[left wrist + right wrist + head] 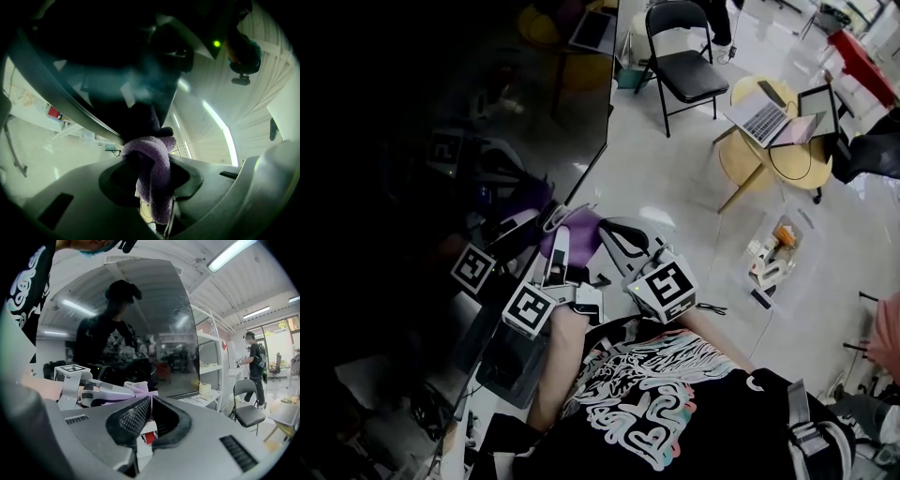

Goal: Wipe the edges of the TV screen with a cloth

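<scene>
- Cloth [152,173]: purple, bunched and pinched between the jaws of the left gripper [151,157]. Its top fold touches the lower bezel [56,86] of the TV screen [117,79], short of the corner [608,142].
- Risk A: only a small fold stands proud of the jaws. If the gripper tilts during a stroke, hard jaw plastic rather than cloth probably meets the frame or glass and scuffs it.
- Risk B: the loose tail hangs below the jaws. Drag along the bezel, or a snag at the corner, could tug the cloth out of the pinch.
- Risk C: heavy pressure might rock the panel. The stand is not visible, so I cannot judge this further.
- Right gripper [151,401]: jaws together with nothing between them. It sits just beside the left gripper and faces the screen. A stroke toward the corner would likely bump it unless it gives way.
- Edges: the bottom edge runs to the corner, where the side edge turns upward.
- Room: the floor [675,178] past the corner is open. The folding chair [684,66] and round table [769,150] are well apart.
- Below the screen it is dim and cluttered, and I cannot identify the items there.
</scene>
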The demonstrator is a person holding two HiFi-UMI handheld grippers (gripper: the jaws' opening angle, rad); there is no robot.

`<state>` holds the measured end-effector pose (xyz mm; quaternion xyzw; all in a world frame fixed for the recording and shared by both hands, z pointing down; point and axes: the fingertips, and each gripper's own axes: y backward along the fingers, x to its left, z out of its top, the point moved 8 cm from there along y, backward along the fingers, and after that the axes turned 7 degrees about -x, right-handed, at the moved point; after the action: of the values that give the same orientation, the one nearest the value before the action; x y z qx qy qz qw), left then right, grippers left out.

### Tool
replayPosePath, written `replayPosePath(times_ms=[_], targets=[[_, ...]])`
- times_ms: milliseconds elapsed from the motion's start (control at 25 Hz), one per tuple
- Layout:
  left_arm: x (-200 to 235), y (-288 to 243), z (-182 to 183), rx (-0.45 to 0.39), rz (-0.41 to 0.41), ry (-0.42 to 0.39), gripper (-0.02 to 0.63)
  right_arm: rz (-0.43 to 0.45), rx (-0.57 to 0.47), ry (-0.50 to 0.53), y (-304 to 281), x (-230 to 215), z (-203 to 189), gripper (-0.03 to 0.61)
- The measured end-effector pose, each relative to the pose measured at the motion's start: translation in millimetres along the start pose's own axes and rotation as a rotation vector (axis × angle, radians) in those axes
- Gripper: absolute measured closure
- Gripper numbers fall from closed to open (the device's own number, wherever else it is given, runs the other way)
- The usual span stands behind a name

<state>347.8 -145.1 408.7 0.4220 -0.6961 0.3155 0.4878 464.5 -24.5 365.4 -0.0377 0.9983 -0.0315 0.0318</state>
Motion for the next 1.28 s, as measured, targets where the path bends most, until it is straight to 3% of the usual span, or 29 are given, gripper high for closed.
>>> replayPosePath(times_ms=[200, 440, 640, 760, 840, 1120, 1280], targets=[[-2, -14, -8, -0.016, -0.028, 0.105, 0.482, -0.033, -0.006, -0.006, 1, -17, -2, 0.545], [-9, -67, -25, 0.0, 0.003, 0.034, 0.482, -0.052, -0.011, -0.035, -4, -78, 5, 0.545], [-20, -120, -51, 0.01, 0.026, 0.041, 0.482, -0.055, -0.008, -0.054, -7, -138, 8, 0.545], [-36, -138, -67, -0.001, 0.005, 0.106, 0.482, -0.053, -0.011, -0.062, -1, -161, 16, 0.545], [-38, -147, -74, 0.002, 0.026, 0.098, 0.482, -0.049, -0.012, -0.07, -1, -176, 19, 0.545], [-25, -156, -69, -0.006, 0.047, 0.074, 0.482, -0.032, -0.019, -0.067, -13, -186, 15, 0.545], [-29, -159, -72, -0.024, 0.026, 0.122, 0.482, -0.021, -0.027, -0.062, -12, -190, 18, 0.545]])
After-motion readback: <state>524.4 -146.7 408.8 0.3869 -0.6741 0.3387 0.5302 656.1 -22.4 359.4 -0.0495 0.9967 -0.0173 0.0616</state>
